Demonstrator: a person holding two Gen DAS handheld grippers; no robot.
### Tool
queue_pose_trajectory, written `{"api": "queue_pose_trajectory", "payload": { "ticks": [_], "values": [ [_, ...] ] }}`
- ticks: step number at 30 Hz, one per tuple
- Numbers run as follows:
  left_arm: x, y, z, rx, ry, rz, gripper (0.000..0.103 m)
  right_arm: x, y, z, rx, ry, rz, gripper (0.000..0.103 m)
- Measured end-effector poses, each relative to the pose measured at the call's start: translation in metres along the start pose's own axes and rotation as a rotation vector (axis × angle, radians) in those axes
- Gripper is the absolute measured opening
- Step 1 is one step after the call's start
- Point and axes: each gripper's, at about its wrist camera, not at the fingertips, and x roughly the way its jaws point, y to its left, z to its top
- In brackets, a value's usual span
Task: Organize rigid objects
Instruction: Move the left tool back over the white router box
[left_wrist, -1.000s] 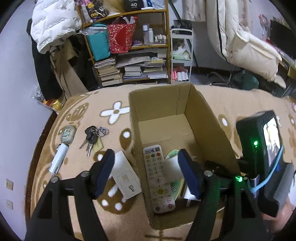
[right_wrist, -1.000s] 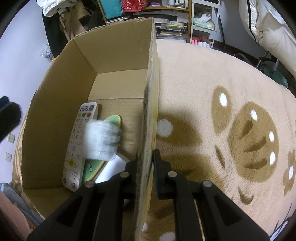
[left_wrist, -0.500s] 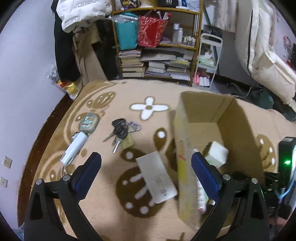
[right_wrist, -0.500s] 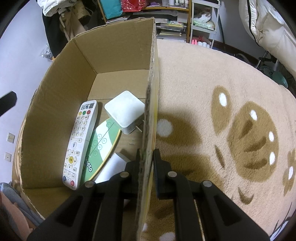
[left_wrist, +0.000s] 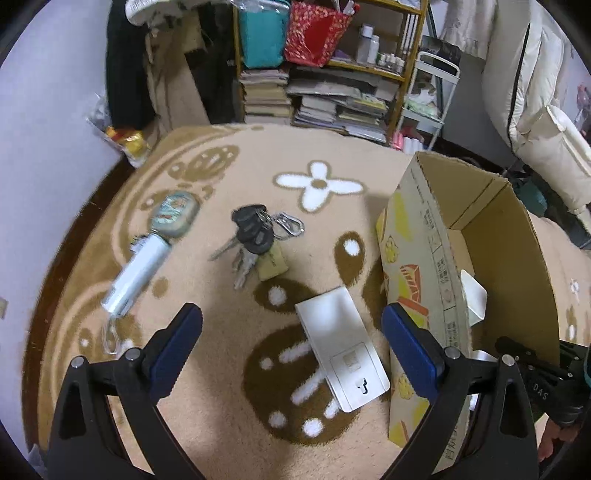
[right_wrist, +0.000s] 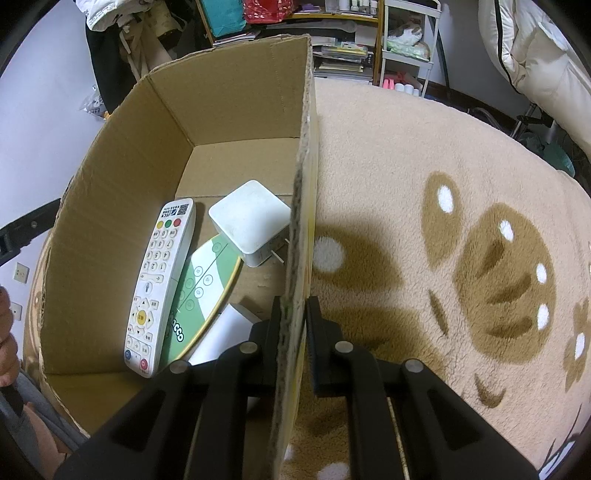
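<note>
Left tongs (left_wrist: 291, 345): being held wide open, empty, above the card (left_wrist: 341, 349) at 6 o'clock of the keys (left_wrist: 255, 240).

Right tongs (right_wrist: 293, 334): being kept clamped on the box (right_wrist: 308, 155) wall.

Risk: the flat card is being pressed into rug pile (left_wrist: 221, 369); slipping is likely.

Right gripper (right_wrist: 291, 321) clamps the box (right_wrist: 306, 155) wall, one finger inside, one outside. In the box: remote (right_wrist: 159, 284), green card (right_wrist: 203, 291) beside it, white cube (right_wrist: 249, 227) near the wall. Box sits on rug (right_wrist: 443, 184).
</note>
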Motion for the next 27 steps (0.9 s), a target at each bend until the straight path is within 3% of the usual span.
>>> {"api": "queue_pose_trajectory", "payload": {
  "ticks": [10, 21, 27],
  "values": [
    [0.034, 0.0, -0.002, 0.022, 0.052, -0.038, 0.097, 0.0, 0.0, 0.0, -0.004, 0.0, -0.003, 0.011],
    [0.066, 0.011, -0.007, -0.034, 0.133, -0.119, 0.097, 0.0, 0.001, 0.0, -0.009, 0.0, -0.006, 0.011],
    [0.077, 0.013, -0.008, -0.043, 0.158, -0.125, 0.097, 0.0, 0.001, 0.0, -0.011, 0.0, -0.006, 0.011]
  ]
}}
